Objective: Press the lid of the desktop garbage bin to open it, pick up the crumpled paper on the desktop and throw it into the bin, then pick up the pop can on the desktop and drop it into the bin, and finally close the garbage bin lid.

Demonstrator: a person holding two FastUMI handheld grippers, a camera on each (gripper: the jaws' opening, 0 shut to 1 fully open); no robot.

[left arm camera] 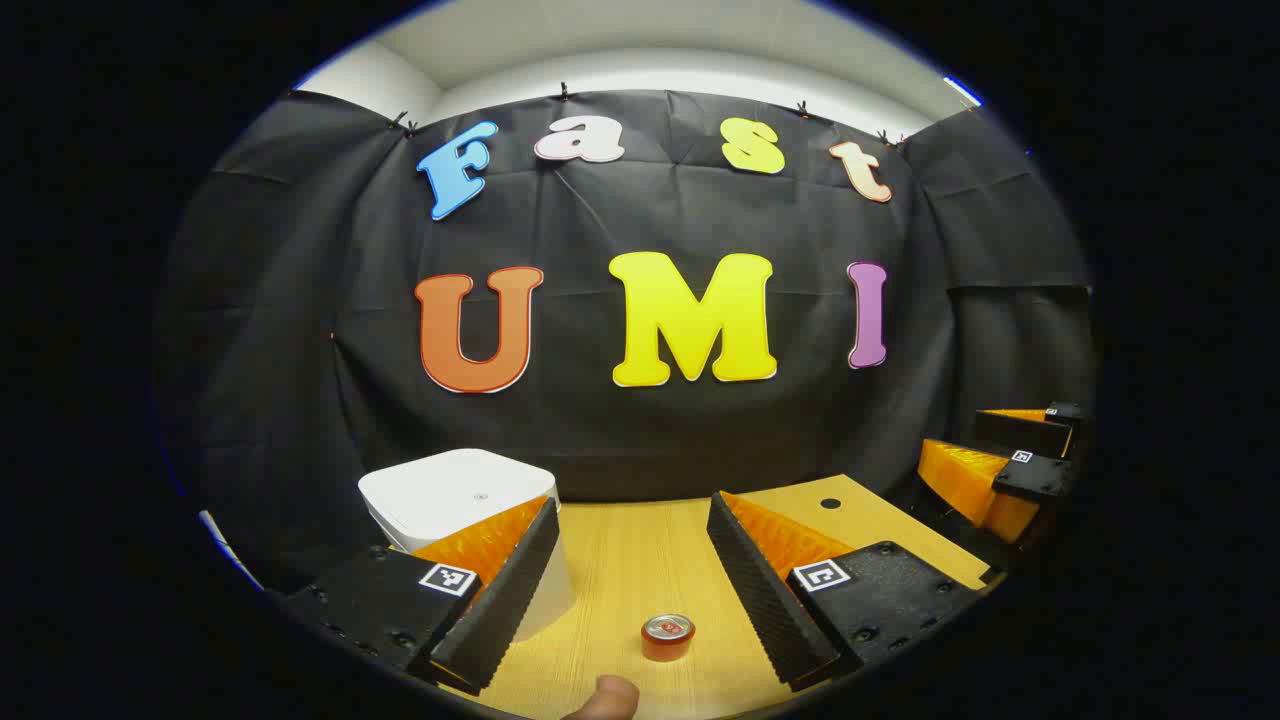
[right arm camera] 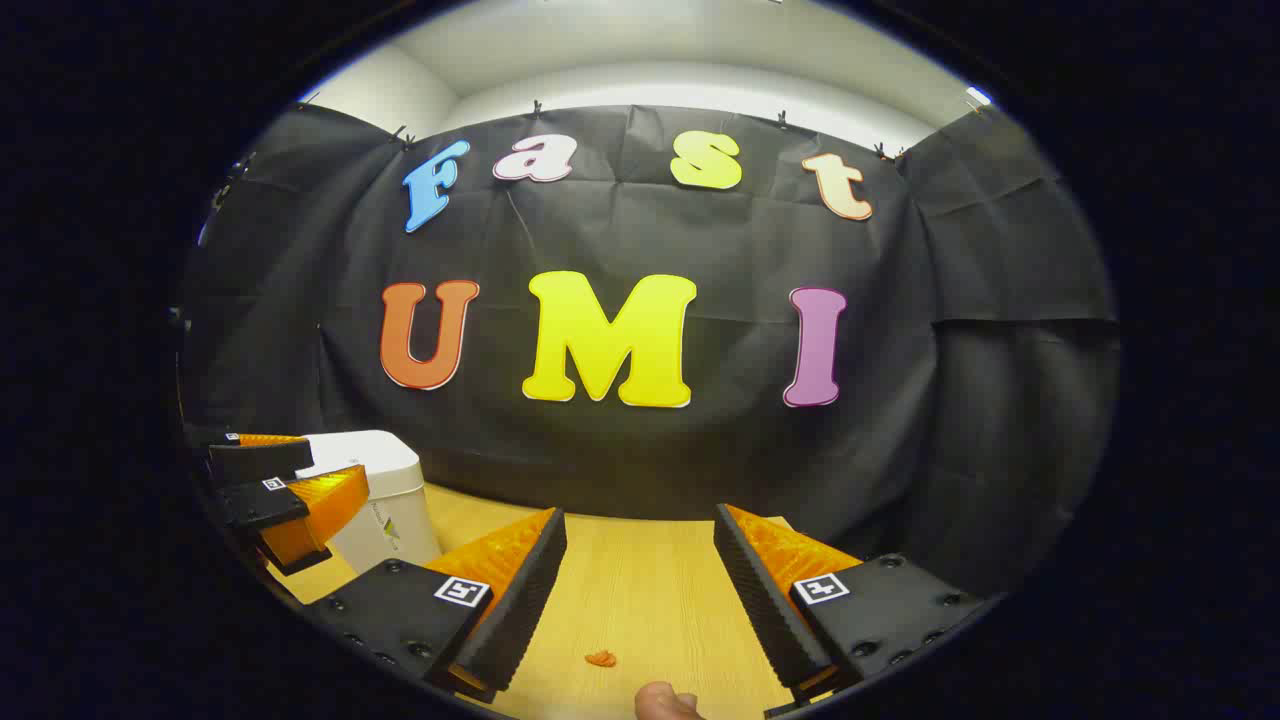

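The white desktop bin (left arm camera: 460,500) stands at the left rear of the wooden table with its lid down; in the right gripper view the bin (right arm camera: 385,500) sits at the far left. A red pop can (left arm camera: 668,636) stands upright on the table, below and between the fingers of my left gripper (left arm camera: 632,510). That gripper is open and holds nothing. Its left finger partly covers the bin's front. My right gripper (right arm camera: 640,518) is open over bare table with nothing between its fingers. It also appears at the right edge of the left gripper view (left arm camera: 1010,455).
A small orange scrap (right arm camera: 600,658) lies on the wooden table (right arm camera: 640,590) near my right gripper. A dark round hole (left arm camera: 830,503) marks the table's far right. The black cloth wall closes the back. A fingertip (left arm camera: 605,697) shows at the bottom edge.
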